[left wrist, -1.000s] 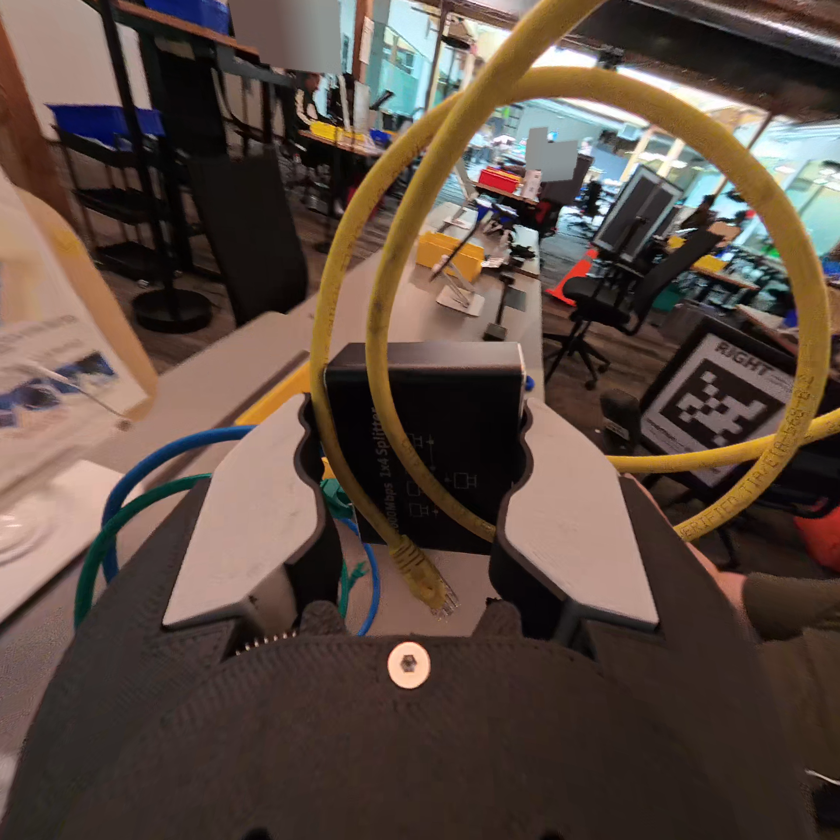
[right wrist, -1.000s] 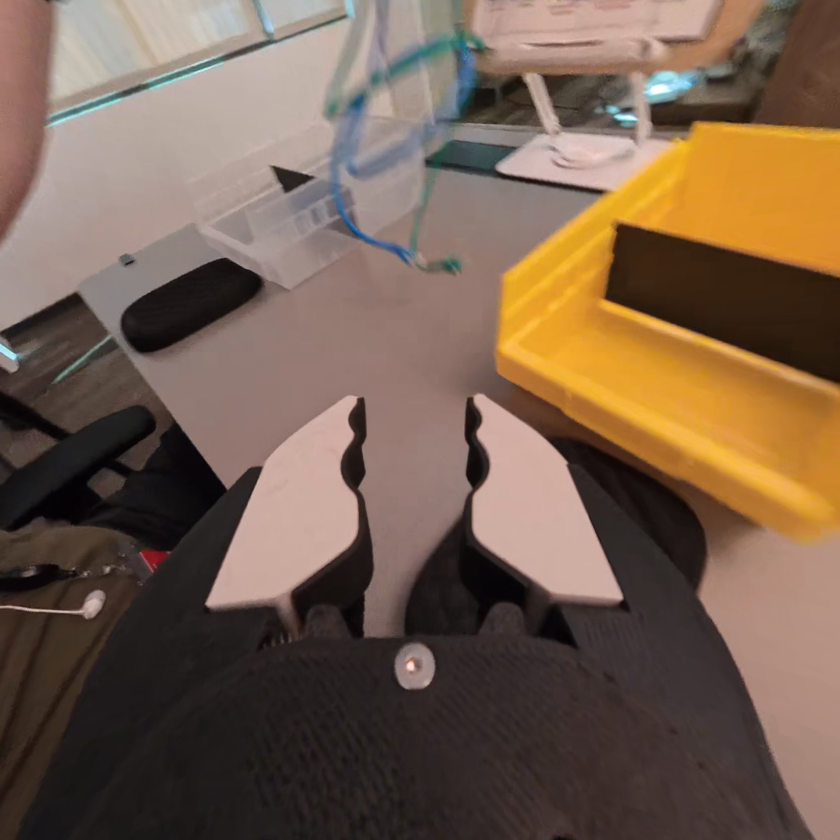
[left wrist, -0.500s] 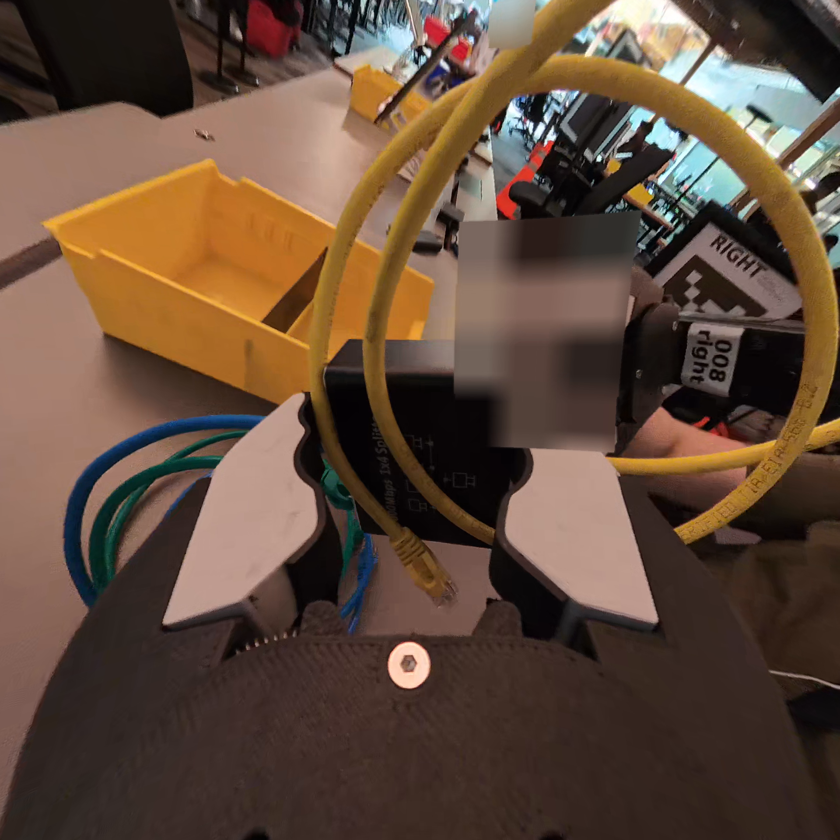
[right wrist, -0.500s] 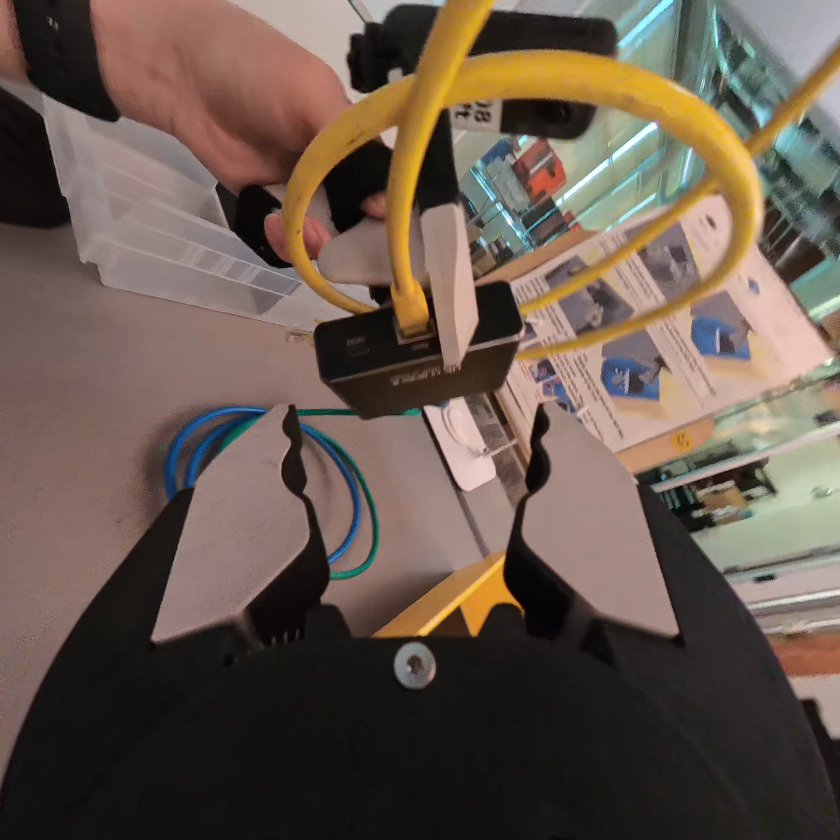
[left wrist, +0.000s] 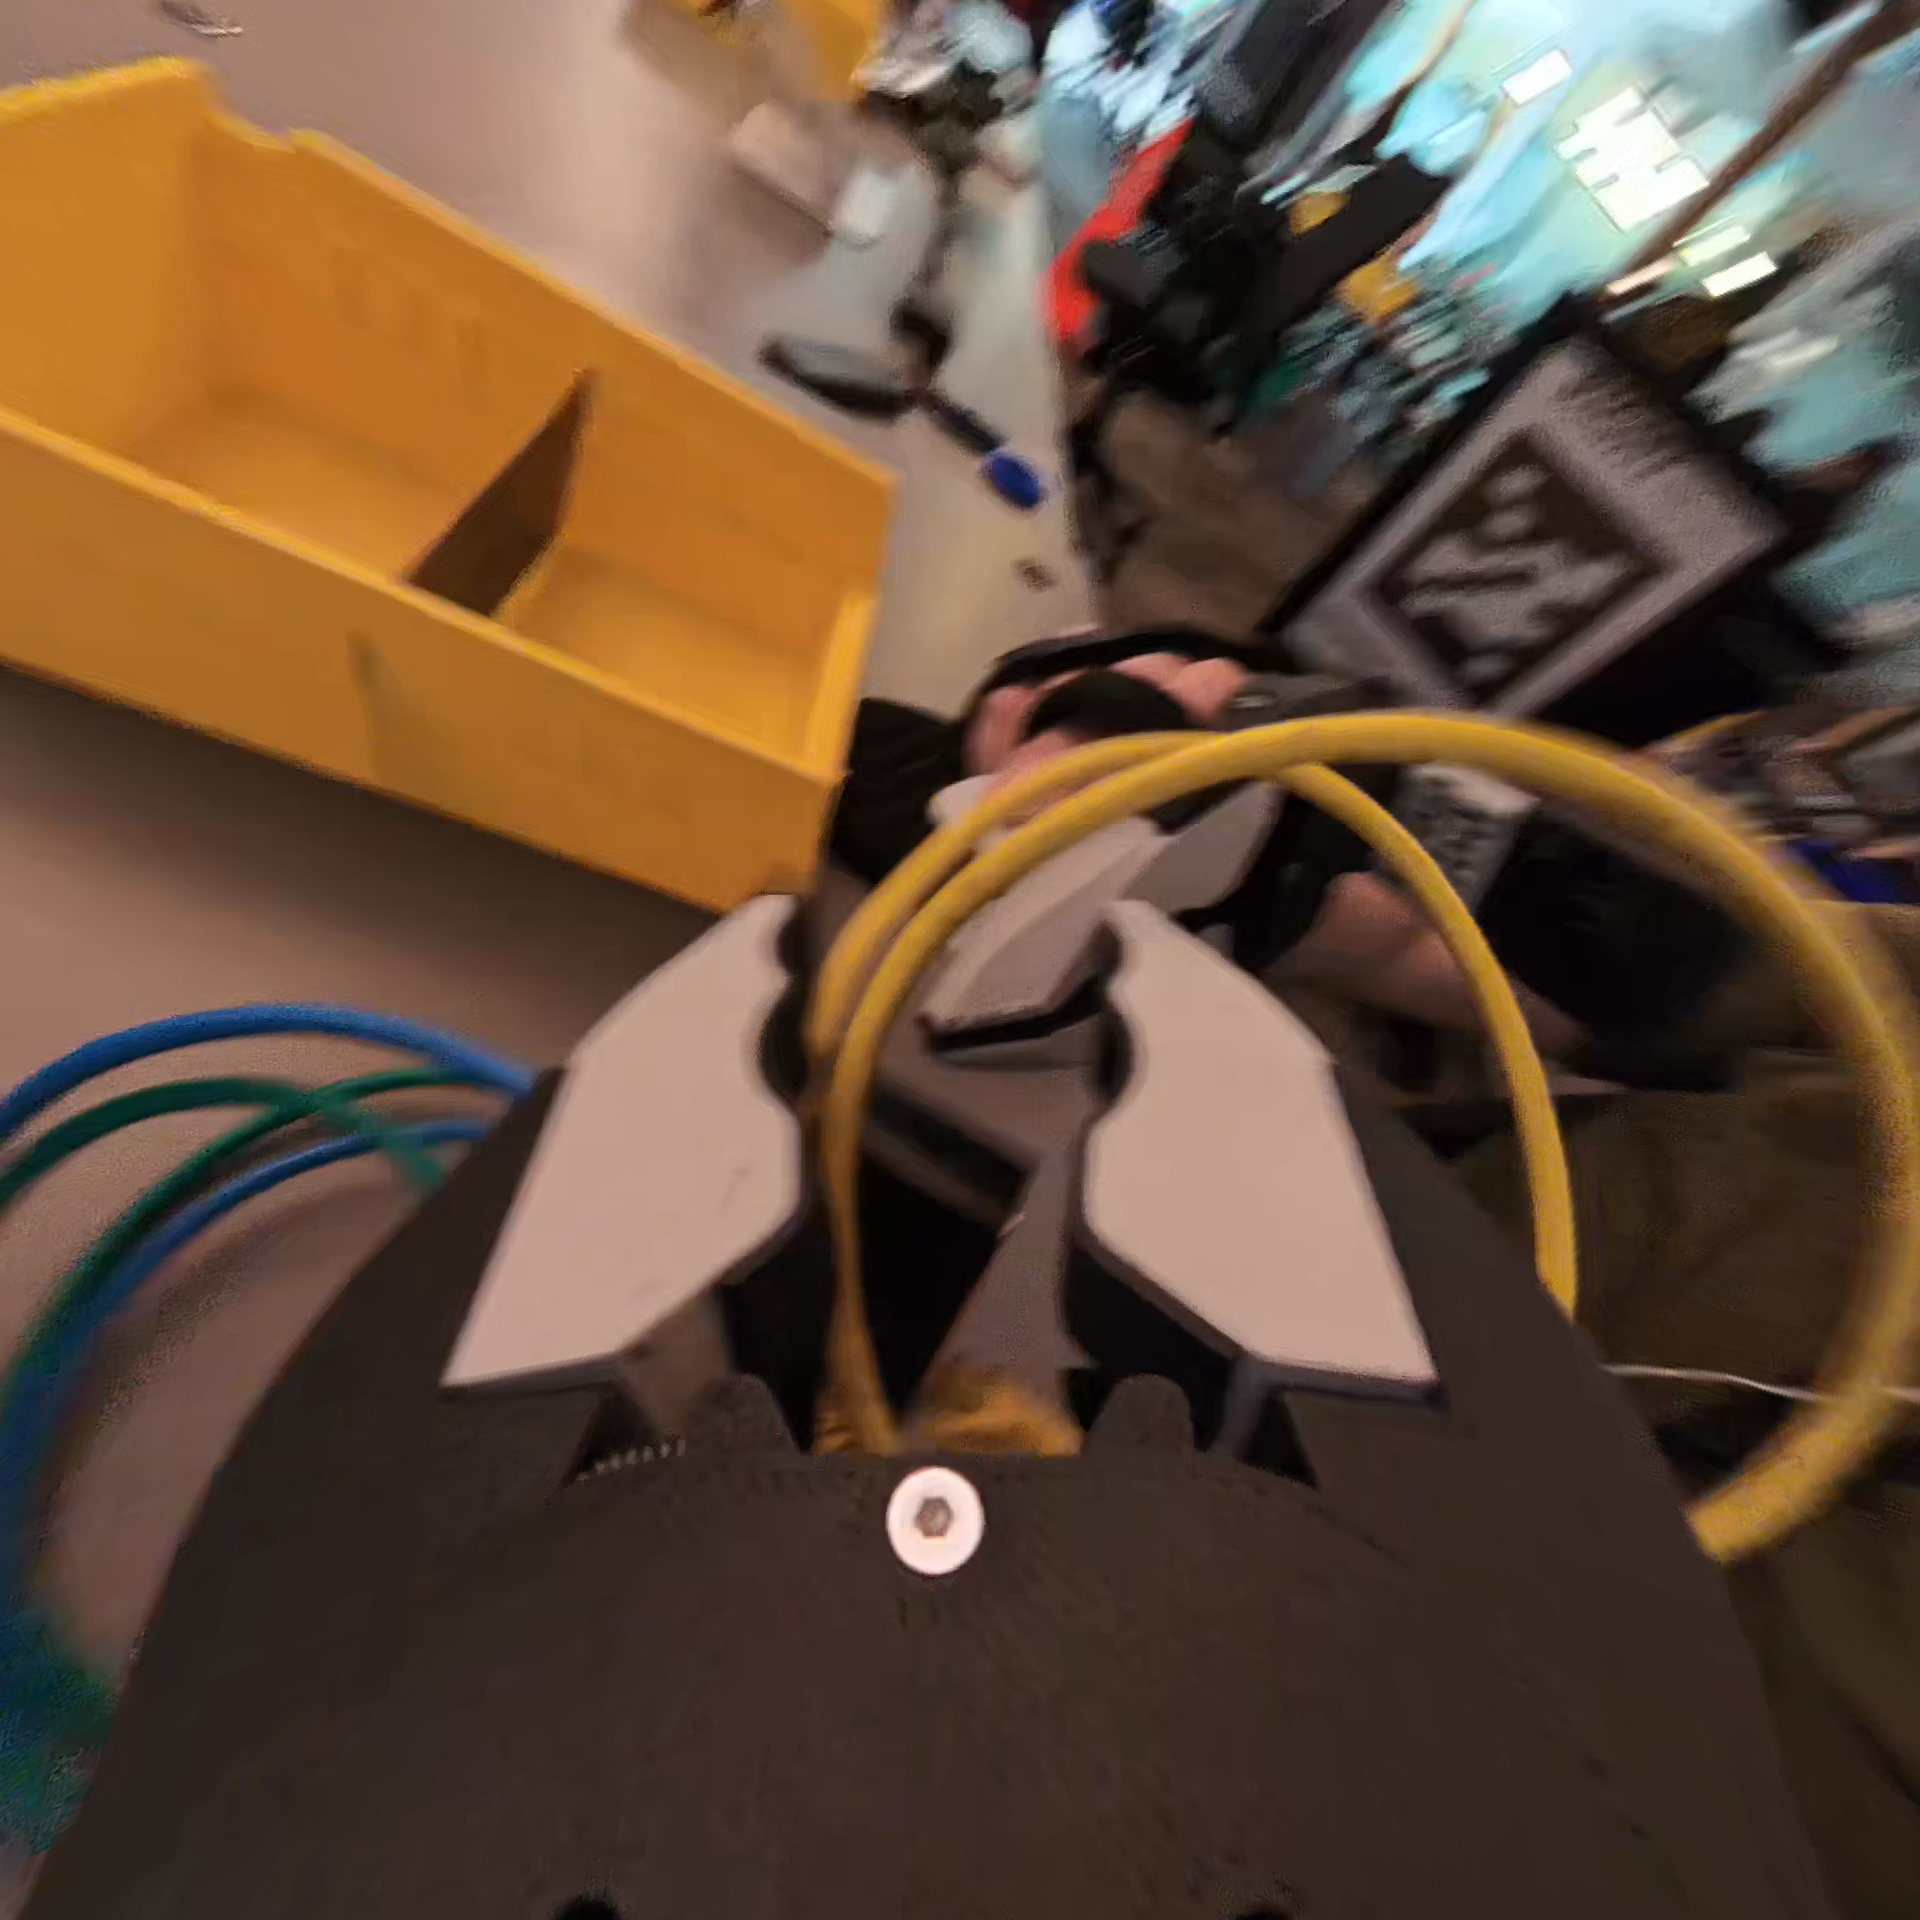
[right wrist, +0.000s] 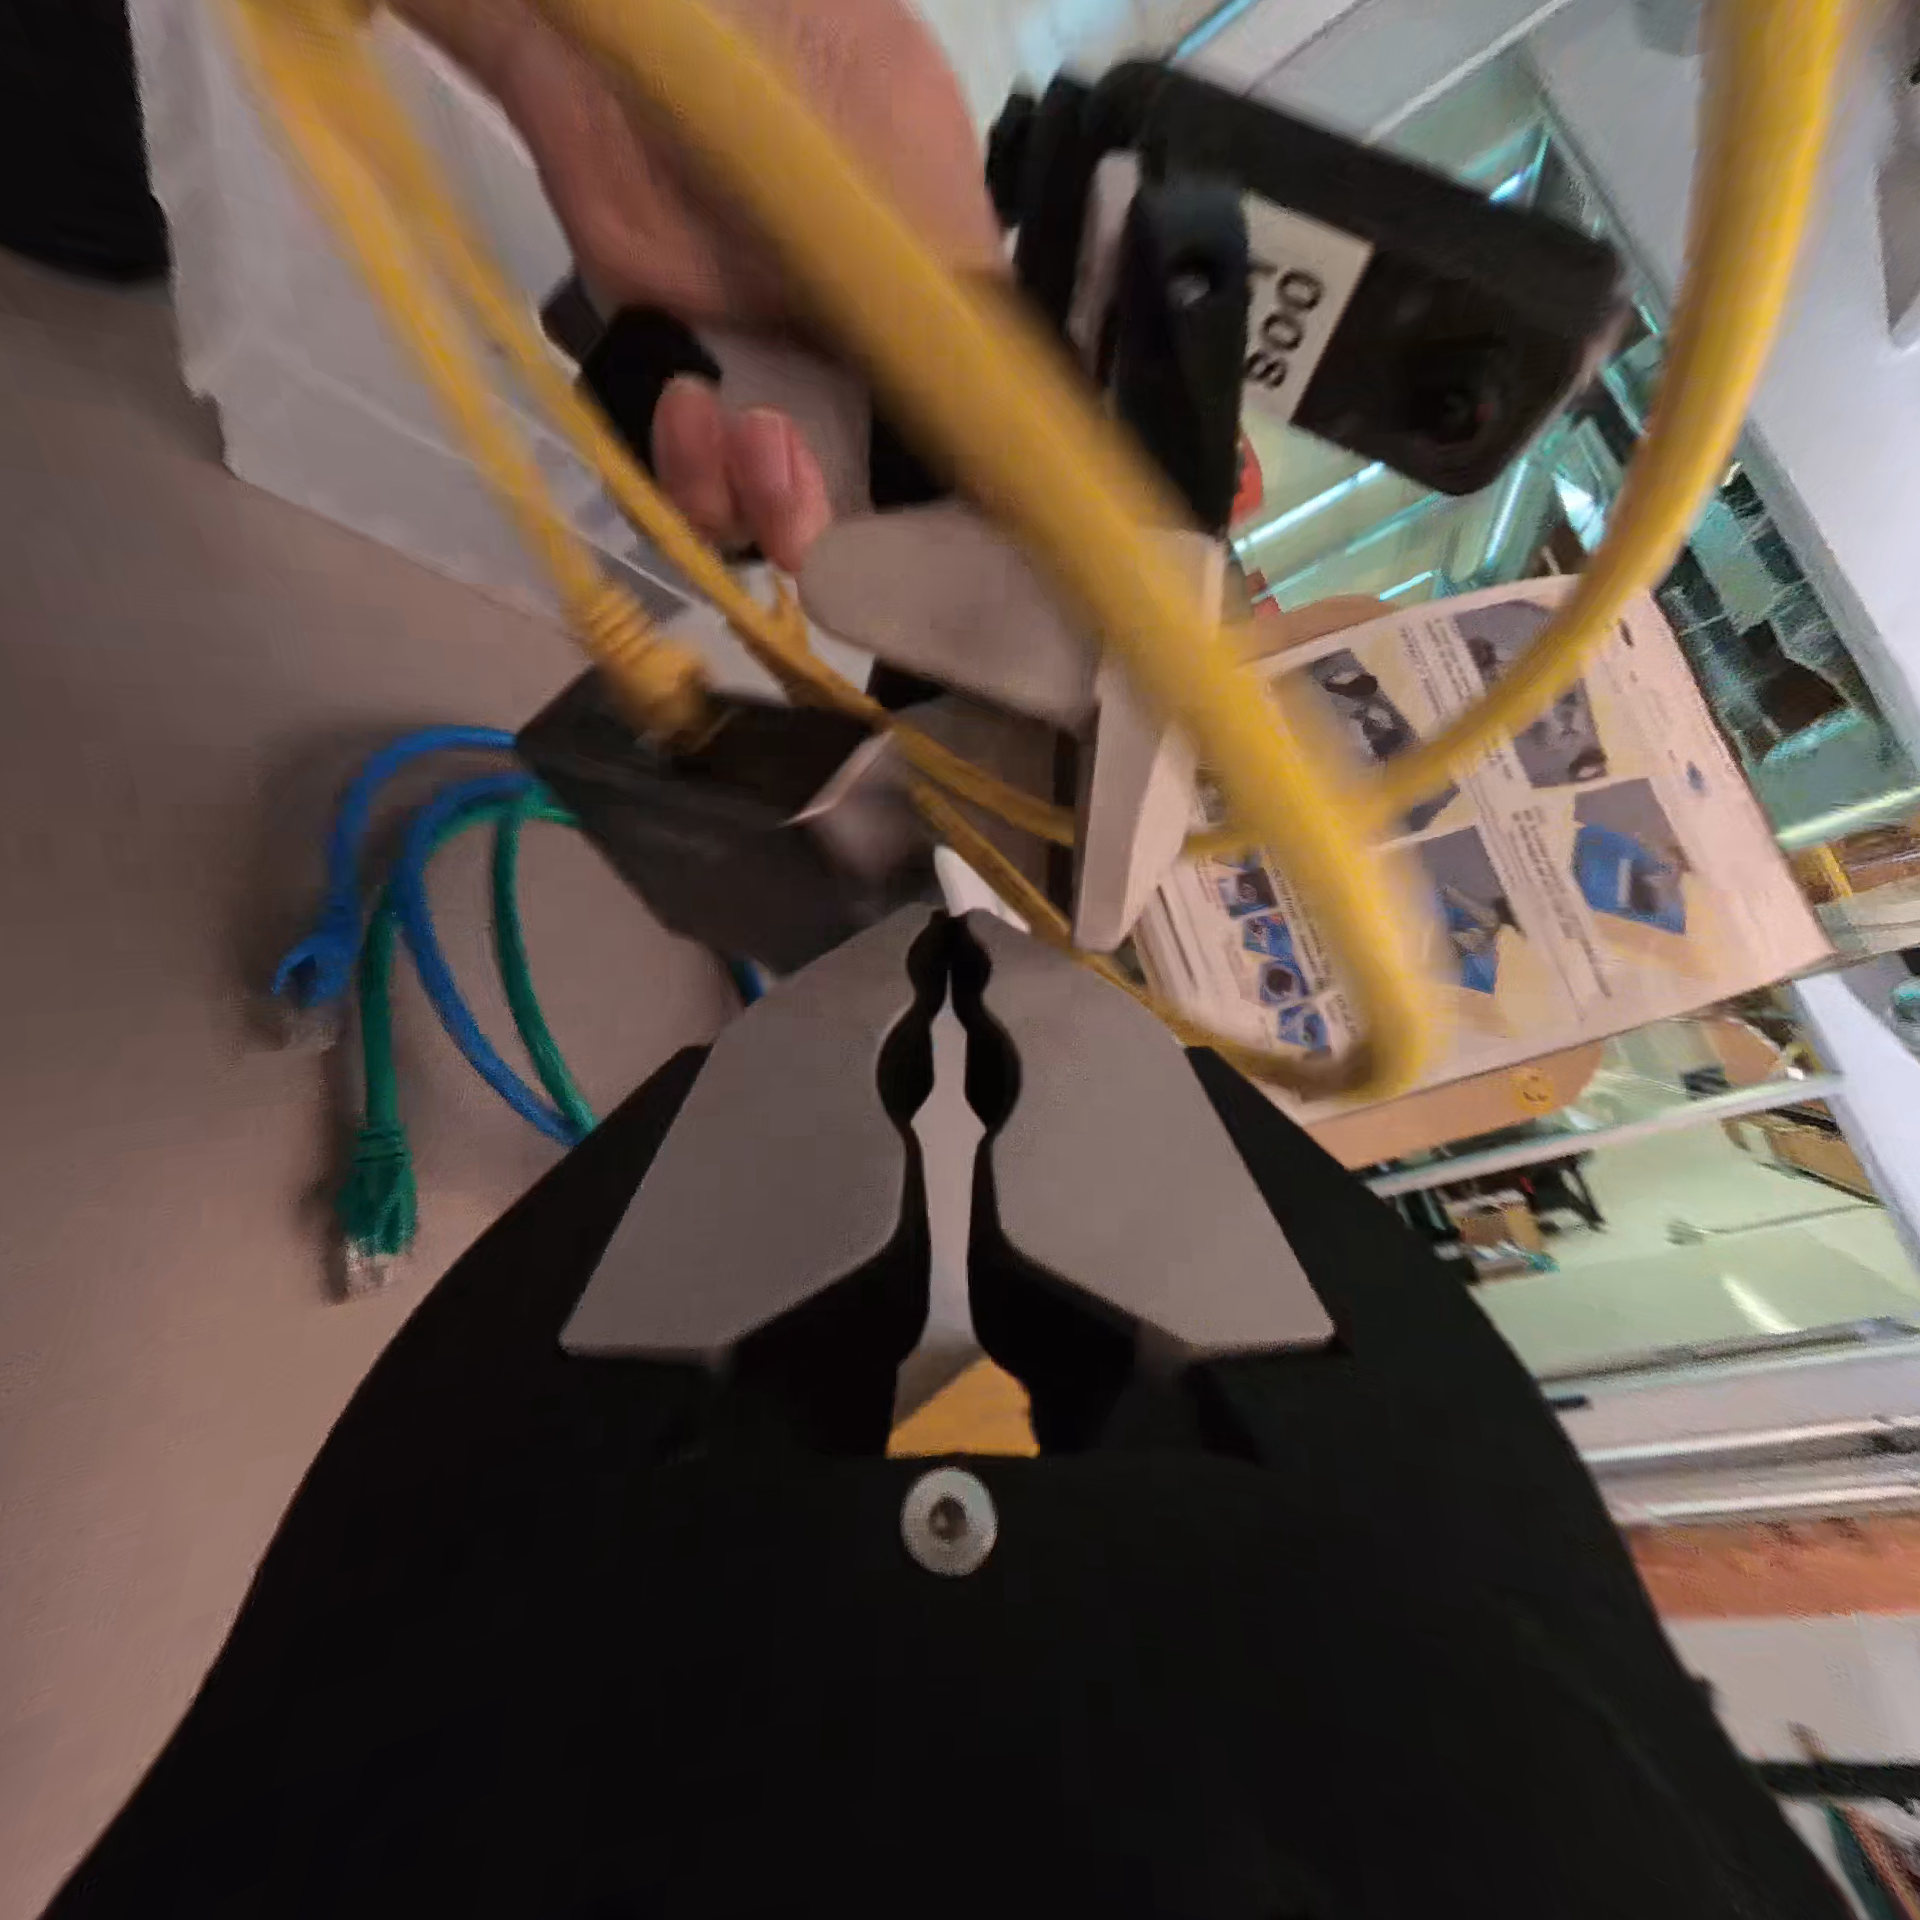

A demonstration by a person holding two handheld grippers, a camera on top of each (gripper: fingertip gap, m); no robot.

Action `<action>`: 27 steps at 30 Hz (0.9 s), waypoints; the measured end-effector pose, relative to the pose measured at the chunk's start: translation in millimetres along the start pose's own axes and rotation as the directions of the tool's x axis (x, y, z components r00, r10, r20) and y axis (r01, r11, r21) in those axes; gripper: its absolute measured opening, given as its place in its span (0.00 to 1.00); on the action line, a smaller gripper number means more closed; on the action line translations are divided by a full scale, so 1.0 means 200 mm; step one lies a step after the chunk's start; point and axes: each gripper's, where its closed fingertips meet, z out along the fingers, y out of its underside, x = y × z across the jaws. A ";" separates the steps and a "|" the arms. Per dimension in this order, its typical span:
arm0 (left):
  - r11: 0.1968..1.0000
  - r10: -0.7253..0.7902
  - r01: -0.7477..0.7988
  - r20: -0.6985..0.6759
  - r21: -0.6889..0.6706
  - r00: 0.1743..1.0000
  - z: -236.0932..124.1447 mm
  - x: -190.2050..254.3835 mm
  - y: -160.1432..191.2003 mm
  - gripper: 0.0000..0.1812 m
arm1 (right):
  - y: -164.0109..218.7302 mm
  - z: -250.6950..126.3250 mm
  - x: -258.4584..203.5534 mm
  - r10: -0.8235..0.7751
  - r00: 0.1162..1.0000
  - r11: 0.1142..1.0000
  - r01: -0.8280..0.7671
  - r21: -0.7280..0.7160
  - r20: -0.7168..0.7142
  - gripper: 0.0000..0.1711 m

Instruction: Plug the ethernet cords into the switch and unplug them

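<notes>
My left gripper (left wrist: pixel 951 935) is shut on the black switch (left wrist: pixel 956 1112), which sits tilted between its jaws. The yellow cord (left wrist: pixel 1351 732) loops up from between them. In the right wrist view the switch (right wrist: pixel 707 831) hangs above the table with a yellow plug (right wrist: pixel 644 675) in a port, and the left fingers (right wrist: pixel 935 613) show around it. My right gripper (right wrist: pixel 948 935) is shut, its tips at the switch beside the yellow cord (right wrist: pixel 1039 447). I cannot tell whether it pinches the cord. Its fingers (left wrist: pixel 1039 925) reach into the left jaws. Both views are blurred.
A blue cord (right wrist: pixel 436 935) and a green cord (right wrist: pixel 520 935) lie on the grey table (left wrist: pixel 208 883) with loose plugs. A yellow divided bin (left wrist: pixel 416 675) stands behind. A clear plastic box (right wrist: pixel 312 343) and a printed sheet (right wrist: pixel 1507 831) stand farther off. The tips of both grippers are at nearly the same place.
My right gripper has shut from wide open and moved in to the switch. My left jaws stand closer together and the view has tilted down. The yellow loop has swung lower.
</notes>
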 end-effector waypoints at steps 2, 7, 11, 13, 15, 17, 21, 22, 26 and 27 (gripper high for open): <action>0.999 -0.048 0.050 -0.109 0.016 0.993 0.03 0.05 0.03 0.07 | 0.01 0.01 -0.08 0.023 0.998 1.000 -0.023 -0.003 0.059 0.00; 1.000 0.002 -0.002 0.033 0.012 0.999 0.05 -0.07 0.14 0.06 | 0.09 0.03 -0.25 0.030 0.988 0.995 -0.014 -0.099 0.154 0.11; 1.000 0.026 -0.027 0.090 0.006 0.996 0.00 -0.08 0.16 0.05 | 0.22 -0.03 -0.36 0.044 0.966 0.976 0.013 -0.218 0.253 0.14; 1.000 -0.008 0.011 0.107 -0.023 0.994 -0.03 -0.09 0.19 0.08 | 0.31 -0.08 -0.35 0.066 0.967 0.955 0.011 -0.298 0.247 0.17; 0.997 -0.058 0.065 0.125 -0.048 0.990 -0.06 -0.10 0.22 0.24 | 0.38 -0.13 -0.33 0.116 0.970 0.933 -0.032 -0.359 0.216 0.21; 0.999 -0.047 0.050 0.138 -0.021 0.989 -0.11 -0.09 0.21 0.27 | 0.43 -0.19 -0.30 0.173 0.969 0.908 -0.088 -0.409 0.177 0.22; 1.000 -0.013 0.011 0.143 0.018 0.990 -0.19 -0.02 0.26 0.24 | 0.49 -0.34 -0.24 0.239 0.965 0.866 -0.162 -0.474 0.106 0.25; 1.000 -0.002 0.003 0.160 -0.007 0.987 -0.19 -0.02 0.30 0.24 | 0.52 -0.39 -0.23 0.249 0.963 0.844 -0.165 -0.510 0.100 0.25; 0.976 0.122 -0.058 0.312 -0.209 0.942 -0.13 -0.08 0.52 0.28 | 0.65 -0.61 -0.21 0.221 0.969 0.755 -0.099 -0.648 0.110 0.25; 0.966 0.153 -0.070 0.336 -0.247 0.929 -0.11 -0.08 0.55 0.28 | 0.65 -0.66 -0.21 0.223 0.967 0.745 -0.089 -0.661 0.121 0.26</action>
